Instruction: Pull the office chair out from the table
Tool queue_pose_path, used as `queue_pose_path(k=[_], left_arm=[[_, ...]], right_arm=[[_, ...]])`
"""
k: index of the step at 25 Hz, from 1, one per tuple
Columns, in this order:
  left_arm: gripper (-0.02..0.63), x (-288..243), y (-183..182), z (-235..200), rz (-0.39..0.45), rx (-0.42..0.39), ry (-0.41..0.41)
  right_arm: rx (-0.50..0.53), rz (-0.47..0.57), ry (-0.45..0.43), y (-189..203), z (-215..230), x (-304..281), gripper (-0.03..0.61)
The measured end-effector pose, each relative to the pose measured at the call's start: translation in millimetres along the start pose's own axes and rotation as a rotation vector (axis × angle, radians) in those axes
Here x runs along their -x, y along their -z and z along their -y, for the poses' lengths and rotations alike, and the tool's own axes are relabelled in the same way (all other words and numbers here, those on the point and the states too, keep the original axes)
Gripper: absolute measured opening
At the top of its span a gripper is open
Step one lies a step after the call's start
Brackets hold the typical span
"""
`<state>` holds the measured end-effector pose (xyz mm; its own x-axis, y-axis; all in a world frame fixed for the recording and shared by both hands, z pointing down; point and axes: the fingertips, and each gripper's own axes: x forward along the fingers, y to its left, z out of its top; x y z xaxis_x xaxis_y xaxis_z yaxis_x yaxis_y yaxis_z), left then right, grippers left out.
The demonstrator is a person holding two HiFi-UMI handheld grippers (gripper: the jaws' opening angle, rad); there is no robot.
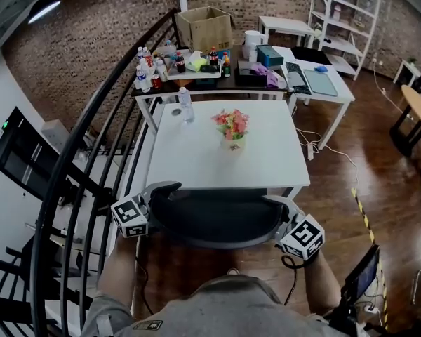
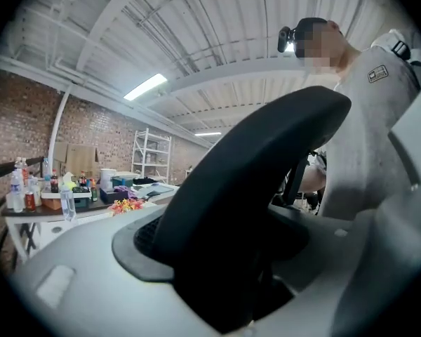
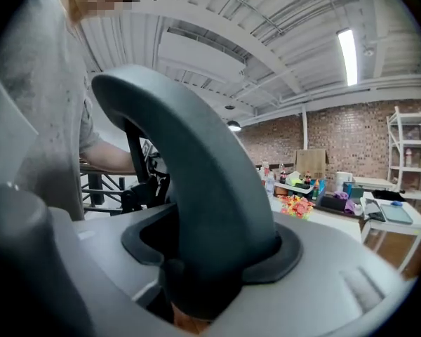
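The black office chair's curved backrest point(image 1: 217, 220) sits against the near edge of the white table point(image 1: 196, 160). My left gripper point(image 1: 160, 189) is at the backrest's left end and my right gripper point(image 1: 279, 203) at its right end. In the left gripper view the dark backrest point(image 2: 252, 167) stands between the grey jaws of the left gripper point(image 2: 238, 265), with a dark gap on its right side; the jaws look open. In the right gripper view the backrest point(image 3: 189, 174) fills the slot of the right gripper point(image 3: 196, 272), which looks shut on it.
A pot of flowers point(image 1: 231, 126) and a water bottle point(image 1: 186, 106) stand on the white table. A black stair railing point(image 1: 84, 167) curves close along the left. Behind is a cluttered table point(image 1: 217, 65) with a cardboard box point(image 1: 205, 27). Wooden floor point(image 1: 337, 209) lies to the right.
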<state>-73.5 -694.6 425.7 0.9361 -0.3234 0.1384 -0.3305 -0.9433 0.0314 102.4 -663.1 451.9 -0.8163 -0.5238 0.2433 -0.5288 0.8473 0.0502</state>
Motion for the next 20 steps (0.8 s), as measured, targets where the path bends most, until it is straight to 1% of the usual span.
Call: queue_pose_path(k=[7, 11, 15, 20], left_arm=[[0.278, -4, -2, 24, -0.022, -0.019, 0.031], [0.267, -4, 1, 33, -0.015, -0.015, 0.036], [0.264, 2, 3, 49, -0.013, -0.014, 0.045], [0.256, 13, -2, 80, -0.001, -0.005, 0.052]], right_arm=[[-0.023, -0.013, 0.01, 4, 3, 15, 0.262], [-0.032, -0.027, 0.011, 7, 0, 21, 0.265], [-0.033, -0.025, 0.001, 7, -16, 30, 0.264], [-0.032, -0.017, -0.008, 7, -44, 47, 0.258]])
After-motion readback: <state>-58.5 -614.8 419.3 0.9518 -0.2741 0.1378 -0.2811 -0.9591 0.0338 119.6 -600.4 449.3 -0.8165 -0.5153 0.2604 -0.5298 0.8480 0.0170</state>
